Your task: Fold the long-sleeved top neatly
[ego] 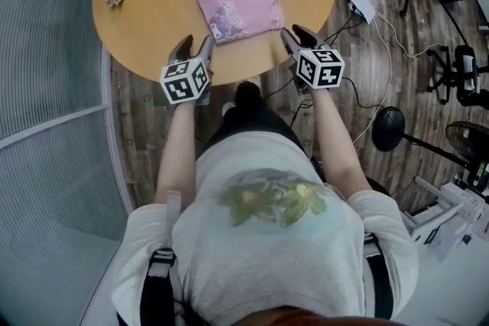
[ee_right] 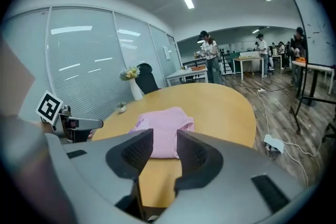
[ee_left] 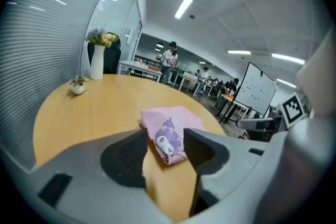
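The left gripper (ego: 194, 48) hangs released and empty at the near edge of the round table (ego: 153, 19); the pink long-sleeved top (ego: 241, 8) lies on it as a compact folded rectangle, seemingly finished, so neither tool needs a hold; the right gripper (ego: 299, 37) likewise gapes, grasping nothing.

No lettering or number is legible: the folded pink long-sleeved top (ego: 239, 8) bears only a cartoon face, and marks on the far whiteboard (ee_left: 256, 89) are too small.
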The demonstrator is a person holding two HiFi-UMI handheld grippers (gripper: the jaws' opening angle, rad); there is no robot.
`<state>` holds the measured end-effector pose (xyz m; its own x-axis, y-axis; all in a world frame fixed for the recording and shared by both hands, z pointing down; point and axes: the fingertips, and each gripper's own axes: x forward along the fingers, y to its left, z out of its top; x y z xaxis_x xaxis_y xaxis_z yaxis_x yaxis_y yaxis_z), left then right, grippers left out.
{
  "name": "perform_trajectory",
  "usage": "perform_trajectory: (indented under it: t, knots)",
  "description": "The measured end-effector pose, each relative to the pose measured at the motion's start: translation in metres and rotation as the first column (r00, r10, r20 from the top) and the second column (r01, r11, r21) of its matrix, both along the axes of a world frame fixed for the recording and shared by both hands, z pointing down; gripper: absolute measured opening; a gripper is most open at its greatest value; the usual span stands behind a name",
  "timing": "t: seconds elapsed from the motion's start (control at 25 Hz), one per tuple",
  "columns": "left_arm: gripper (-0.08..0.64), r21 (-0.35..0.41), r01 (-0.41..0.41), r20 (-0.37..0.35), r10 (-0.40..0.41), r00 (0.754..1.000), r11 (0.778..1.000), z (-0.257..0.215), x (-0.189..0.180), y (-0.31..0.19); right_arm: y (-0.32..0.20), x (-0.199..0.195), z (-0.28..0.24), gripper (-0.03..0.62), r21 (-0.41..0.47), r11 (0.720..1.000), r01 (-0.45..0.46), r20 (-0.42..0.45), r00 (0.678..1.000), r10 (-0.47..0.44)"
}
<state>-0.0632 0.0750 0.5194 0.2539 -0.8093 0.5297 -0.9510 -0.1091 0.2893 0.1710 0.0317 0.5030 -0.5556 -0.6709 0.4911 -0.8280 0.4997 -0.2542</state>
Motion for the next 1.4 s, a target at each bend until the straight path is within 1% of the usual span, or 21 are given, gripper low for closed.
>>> perform_trajectory:
  t: [0.08, 0.16, 0.32, 0.44, 0.56, 0.64, 0.68, 0.72, 0.84, 1.0, 1.2, 1.28, 1.4]
  knots:
    - [0.209, 0.035, 0.004, -0.001, -0.004, 1.000, 0.999, -0.015, 0.002, 0.010, 0.017, -0.008, -0.013, 0.148, 0.024, 1.000, 0.011, 0.009, 1.000, -0.011]
    - [0.206, 0.051, -0.003, -0.006, 0.004, 1.000, 0.999, -0.028, 0.008, 0.021, 0.033, -0.014, -0.024, 0.139, 0.041, 0.999, 0.010, 0.008, 1.000, -0.010]
    - [0.192, 0.084, -0.030, 0.001, 0.030, 1.000, 0.996, -0.053, 0.026, 0.038, 0.057, -0.021, -0.042, 0.110, 0.049, 0.998, -0.029, 0.021, 0.999, 0.028]
    - [0.183, 0.129, -0.026, 0.041, 0.021, 0.999, 0.991, -0.073, 0.035, 0.044, 0.070, -0.029, -0.057, 0.087, 0.089, 0.995, -0.039, 0.030, 0.999, 0.036]
    - [0.163, 0.170, -0.050, 0.104, 0.032, 0.994, 0.984, -0.093, 0.044, 0.053, 0.084, -0.036, -0.076, 0.053, 0.144, 0.988, -0.046, 0.025, 0.999, 0.042]
    - [0.104, 0.205, -0.074, 0.147, 0.044, 0.988, 0.976, -0.106, 0.050, 0.059, 0.093, -0.040, -0.089, 0.032, 0.182, 0.982, -0.047, 0.013, 0.999, 0.045]
    - [0.050, 0.225, -0.088, 0.163, 0.052, 0.985, 0.970, -0.113, 0.054, 0.061, 0.097, -0.043, -0.094, 0.028, 0.199, 0.979, -0.043, 0.002, 0.999, 0.043]
    - [0.031, 0.243, -0.105, 0.172, 0.064, 0.983, 0.964, -0.118, 0.058, 0.064, 0.102, -0.046, -0.098, 0.025, 0.213, 0.976, -0.036, -0.010, 0.999, 0.039]
    - [0.006, 0.275, -0.154, 0.176, 0.108, 0.978, 0.949, -0.130, 0.072, 0.073, 0.115, -0.055, -0.110, 0.021, 0.244, 0.970, -0.015, -0.029, 0.999, 0.023]
    - [0.005, 0.313, -0.202, 0.170, 0.155, 0.973, 0.928, -0.147, 0.087, 0.085, 0.130, -0.064, -0.124, 0.018, 0.260, 0.966, -0.001, -0.008, 1.000, 0.003]
    - [0.003, 0.323, -0.249, 0.209, 0.188, 0.960, 0.913, -0.160, 0.095, 0.095, 0.140, -0.066, -0.136, 0.018, 0.251, 0.968, 0.002, 0.026, 1.000, -0.009]
    - [0.003, 0.316, -0.254, 0.192, 0.201, 0.961, 0.914, -0.164, 0.098, 0.097, 0.141, -0.065, -0.141, 0.018, 0.258, 0.966, 0.006, 0.023, 1.000, -0.012]
    - [0.003, 0.294, -0.250, 0.147, 0.215, 0.965, 0.922, -0.168, 0.102, 0.101, 0.147, -0.064, -0.147, 0.018, 0.265, 0.964, 0.018, 0.013, 1.000, -0.023]
